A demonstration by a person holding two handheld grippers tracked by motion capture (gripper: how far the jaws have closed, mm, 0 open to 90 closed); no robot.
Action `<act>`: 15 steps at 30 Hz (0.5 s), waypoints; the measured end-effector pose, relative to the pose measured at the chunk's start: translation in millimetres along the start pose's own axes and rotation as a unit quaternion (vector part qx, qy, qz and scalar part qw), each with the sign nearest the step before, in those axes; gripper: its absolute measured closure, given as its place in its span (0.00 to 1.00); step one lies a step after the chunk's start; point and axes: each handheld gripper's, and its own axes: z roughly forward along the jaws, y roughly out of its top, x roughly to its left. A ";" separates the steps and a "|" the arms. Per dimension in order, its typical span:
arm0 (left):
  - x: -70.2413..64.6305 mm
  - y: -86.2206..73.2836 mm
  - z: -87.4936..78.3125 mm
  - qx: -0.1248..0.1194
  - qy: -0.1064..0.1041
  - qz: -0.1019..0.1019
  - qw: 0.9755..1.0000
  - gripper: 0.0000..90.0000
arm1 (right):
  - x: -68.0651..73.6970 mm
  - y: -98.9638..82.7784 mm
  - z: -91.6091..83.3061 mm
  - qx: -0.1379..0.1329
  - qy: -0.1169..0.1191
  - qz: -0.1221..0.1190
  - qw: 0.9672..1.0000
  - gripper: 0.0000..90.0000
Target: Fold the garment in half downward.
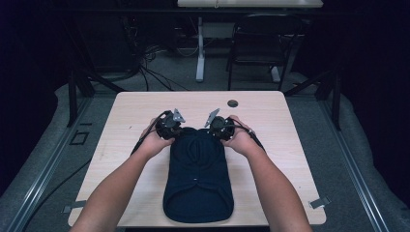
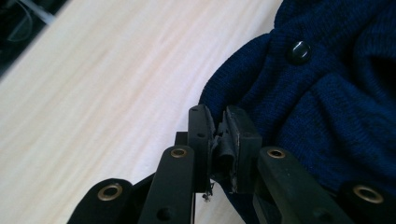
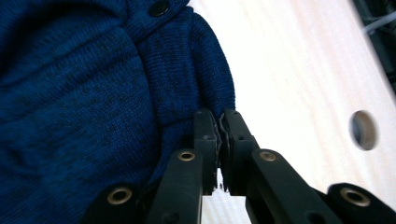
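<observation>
Left gripper (image 1: 170,124) is clamped on the far-left corner of the navy knit garment (image 1: 197,179) — in the left gripper view its jaws are pinched together with a fold of blue knit (image 2: 261,107) squeezed between the pads. Right gripper (image 1: 218,126) mirrors it on the garment's far-right corner; in the right gripper view the jaws are closed tight on the fabric edge (image 3: 205,84).

Garment lies lengthwise down the middle of the light wood table (image 1: 121,121), hem at the near edge, top end between the two grippers. A dark button (image 2: 299,50) sits on the knit just beyond the left gripper's pinch point; another button (image 3: 159,7) shows at the top of the right gripper view.

Round cable hole (image 1: 233,103) in the tabletop is beyond the garment's top end, closer to the right gripper — well apart from the fabric. Both forearms flank the garment, one per side.
</observation>
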 end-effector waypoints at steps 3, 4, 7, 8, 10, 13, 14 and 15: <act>2.0 4.8 -8.5 -0.003 0.006 0.002 1.000 0.90 | -2.1 3.5 -7.8 -0.009 -0.006 -0.001 1.000 0.95; 3.2 6.9 -12.3 -0.005 0.009 0.005 1.000 0.90 | -3.0 5.6 -12.0 -0.010 -0.007 -0.002 1.000 0.95; 8.3 13.5 -25.4 -0.021 0.017 0.005 1.000 0.90 | -5.9 11.3 -25.0 -0.017 -0.011 -0.004 1.000 0.95; 9.3 15.4 -28.3 -0.022 0.021 0.008 1.000 0.90 | -6.4 12.8 -27.7 -0.017 -0.012 -0.006 1.000 0.95; 10.4 18.0 -31.3 -0.024 0.027 0.011 0.999 0.90 | -6.8 14.4 -30.1 -0.018 -0.015 -0.009 1.000 0.95; 13.5 25.5 -40.8 -0.031 0.037 0.013 0.999 0.90 | -10.1 21.3 -39.3 -0.018 -0.027 -0.015 0.999 0.95; 13.5 25.5 -40.8 -0.031 0.037 0.013 0.999 0.90 | -10.1 21.3 -39.3 -0.018 -0.027 -0.015 0.999 0.95; 14.6 27.6 -43.4 -0.031 0.040 0.016 0.999 0.90 | -11.2 23.1 -41.8 -0.018 -0.031 -0.017 0.999 0.95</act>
